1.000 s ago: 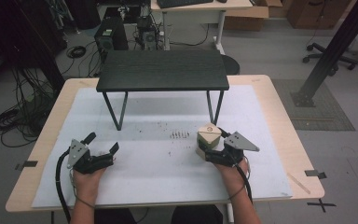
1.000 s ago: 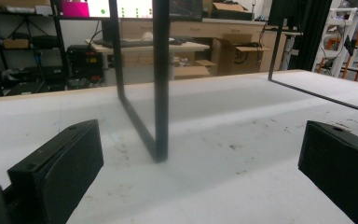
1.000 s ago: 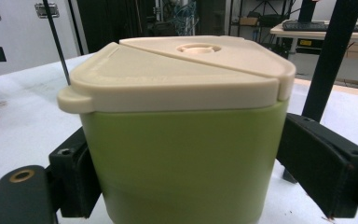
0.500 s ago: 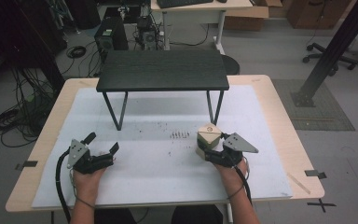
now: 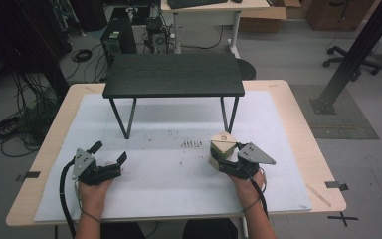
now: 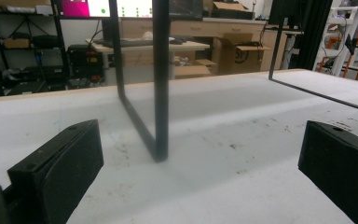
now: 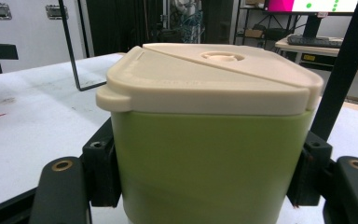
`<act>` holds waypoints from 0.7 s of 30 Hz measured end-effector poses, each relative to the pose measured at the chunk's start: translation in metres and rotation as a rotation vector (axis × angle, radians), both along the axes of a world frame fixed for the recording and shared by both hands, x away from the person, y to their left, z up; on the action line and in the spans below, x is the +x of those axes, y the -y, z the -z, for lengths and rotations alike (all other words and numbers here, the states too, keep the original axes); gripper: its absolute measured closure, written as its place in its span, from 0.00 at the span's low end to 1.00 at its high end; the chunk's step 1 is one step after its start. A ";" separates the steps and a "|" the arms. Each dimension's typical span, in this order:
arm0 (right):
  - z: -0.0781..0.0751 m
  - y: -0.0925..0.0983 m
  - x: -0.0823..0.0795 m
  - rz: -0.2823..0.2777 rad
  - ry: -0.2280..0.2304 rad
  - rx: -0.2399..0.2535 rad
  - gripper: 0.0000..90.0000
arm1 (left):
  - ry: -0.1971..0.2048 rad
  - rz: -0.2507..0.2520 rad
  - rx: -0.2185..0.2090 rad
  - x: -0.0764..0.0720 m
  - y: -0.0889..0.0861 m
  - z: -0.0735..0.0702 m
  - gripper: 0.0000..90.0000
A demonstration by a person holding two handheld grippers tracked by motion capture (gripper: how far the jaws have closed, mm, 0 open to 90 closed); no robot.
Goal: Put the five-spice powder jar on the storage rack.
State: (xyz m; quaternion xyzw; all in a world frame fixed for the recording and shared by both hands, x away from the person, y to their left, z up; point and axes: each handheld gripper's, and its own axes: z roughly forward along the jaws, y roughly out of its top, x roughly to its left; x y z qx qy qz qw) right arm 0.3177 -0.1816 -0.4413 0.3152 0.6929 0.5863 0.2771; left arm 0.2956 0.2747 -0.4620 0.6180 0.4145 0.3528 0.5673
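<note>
1. Workshop clutter runs across the top of the high view: a grey floor, cables at the left, a desk at the upper centre and a black post at the upper right.
2. Below it, a wooden table point(image 5: 298, 124) takes up the middle and bottom of the frame, with a white sheet point(image 5: 169, 184) over most of its top.
3. On the sheet's far half, at upper centre, stands a small black stand point(image 5: 174, 74) on thin metal legs; in the left gripper view one leg rises at centre frame.
4. At lower right of the high view, the right gripper point(image 5: 218, 160) lies low on the sheet, held in the person's right hand point(image 5: 248, 181).
5. At lower left, the left gripper point(image 5: 110, 151) rests on the sheet in the left hand point(image 5: 93, 191); its jaws stand wide apart with nothing but bare sheet between them.
6. Right of centre, just in front of the stand's right legs, sits the green container point(image 5: 223, 148) with a cream lid point(image 7: 209, 77).
7. In the right gripper view the container sits squarely between the black fingers point(image 7: 103, 175), one pressed to each side wall; the jaws have just been closing and now clamp it, low on its body and beneath the lid.
</note>
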 end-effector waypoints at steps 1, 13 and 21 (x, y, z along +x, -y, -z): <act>0.000 0.000 0.000 -0.001 0.000 0.001 0.33 | 0.000 -0.001 0.000 0.000 0.000 0.000 0.00; -0.001 0.001 -0.001 -0.001 -0.004 0.004 0.33 | -0.002 -0.002 0.002 0.000 0.000 0.000 0.00; -0.009 0.003 -0.002 0.003 0.011 0.011 0.33 | -0.003 -0.002 0.002 0.000 0.000 0.000 0.00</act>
